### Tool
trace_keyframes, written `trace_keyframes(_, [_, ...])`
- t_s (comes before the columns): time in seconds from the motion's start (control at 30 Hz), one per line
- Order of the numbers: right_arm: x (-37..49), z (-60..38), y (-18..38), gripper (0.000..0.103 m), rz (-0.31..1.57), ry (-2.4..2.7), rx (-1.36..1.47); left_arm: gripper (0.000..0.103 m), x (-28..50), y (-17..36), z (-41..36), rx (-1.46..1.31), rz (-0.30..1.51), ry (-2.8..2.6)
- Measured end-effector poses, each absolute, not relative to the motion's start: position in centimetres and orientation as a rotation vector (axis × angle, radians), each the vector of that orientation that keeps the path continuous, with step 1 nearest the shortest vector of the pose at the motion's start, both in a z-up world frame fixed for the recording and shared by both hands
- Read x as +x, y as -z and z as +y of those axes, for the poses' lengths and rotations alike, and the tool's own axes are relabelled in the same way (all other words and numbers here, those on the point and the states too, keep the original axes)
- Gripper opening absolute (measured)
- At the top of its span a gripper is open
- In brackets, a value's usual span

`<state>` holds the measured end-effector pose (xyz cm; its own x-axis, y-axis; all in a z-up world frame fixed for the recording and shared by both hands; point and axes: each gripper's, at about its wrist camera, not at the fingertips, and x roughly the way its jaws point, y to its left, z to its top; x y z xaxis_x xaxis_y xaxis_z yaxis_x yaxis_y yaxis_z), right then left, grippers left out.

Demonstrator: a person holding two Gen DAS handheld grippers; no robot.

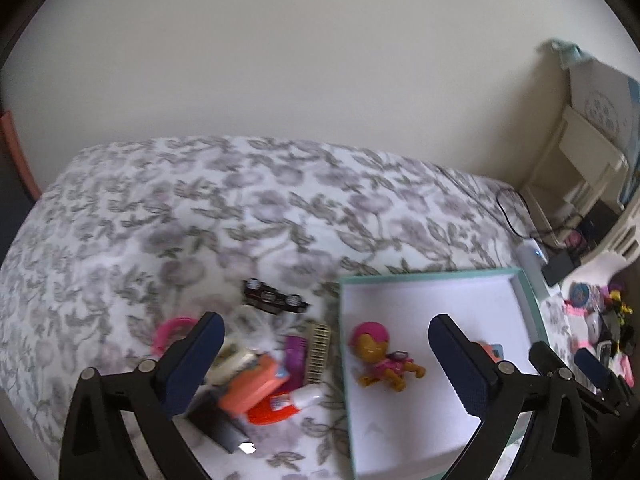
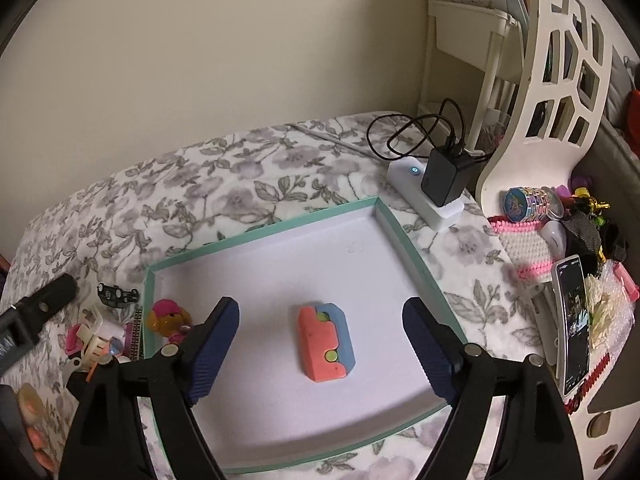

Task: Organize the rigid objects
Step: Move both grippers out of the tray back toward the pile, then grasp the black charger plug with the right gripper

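I see a teal-rimmed tray (image 2: 262, 232) on a flowered bedspread (image 2: 192, 184). My right gripper (image 2: 320, 344) hangs over it, jaws spread wide and empty, above an orange-and-blue block (image 2: 325, 342) lying near the tray's middle. My left gripper (image 1: 326, 354) is likewise spread and empty, over a pup figure (image 1: 382, 356) at the tray's left edge. More toys (image 1: 264, 376) lie heaped just left of the tray.
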<state>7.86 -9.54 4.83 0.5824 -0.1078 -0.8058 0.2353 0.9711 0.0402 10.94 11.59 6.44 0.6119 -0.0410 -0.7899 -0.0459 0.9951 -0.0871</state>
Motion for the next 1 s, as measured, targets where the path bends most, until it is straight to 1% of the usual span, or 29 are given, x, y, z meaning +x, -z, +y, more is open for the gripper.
trace_keyframes(0.1, [7.5, -8.7, -5.1, 0.086, 0.914, 0.181, 0.127, 0.103, 9.8, -7.3, 13.6, -0.121, 0.876, -0.062])
trace_keyframes(0.17, [7.3, -7.8, -5.2, 0.094, 0.903, 0.165, 0.108, 0.103, 9.2, -7.5, 14.9, -0.139, 0.867, -0.094])
trace_keyframes(0.2, [7.2, -7.3, -5.3, 0.094, 0.898, 0.157, 0.103, 0.103, 8.7, -7.7, 15.8, -0.152, 0.863, -0.115])
trace_keyframes(0.37, [7.1, -3.6, -4.5, 0.095, 0.920, 0.055, 0.097, 0.103, 7.1, -7.9, 19.4, -0.187, 0.857, -0.212])
trace_keyframes(0.57, [7.0, 2.5, -3.5, 0.095, 0.946, -0.079, 0.017, 0.103, 5.5, -7.2, 23.8, -0.217, 0.882, -0.323])
trace_keyframes(0.73, [6.9, 6.7, -2.1, 0.095, 0.968, -0.149, -0.070, 0.103, 5.1, -5.1, 26.2, -0.257, 0.961, -0.365])
trace_keyframes(1.0, [7.1, 9.5, 0.8, 0.095, 1.056, -0.217, -0.080, 0.103, 6.1, -0.3, 27.1, -0.270, 1.148, -0.347])
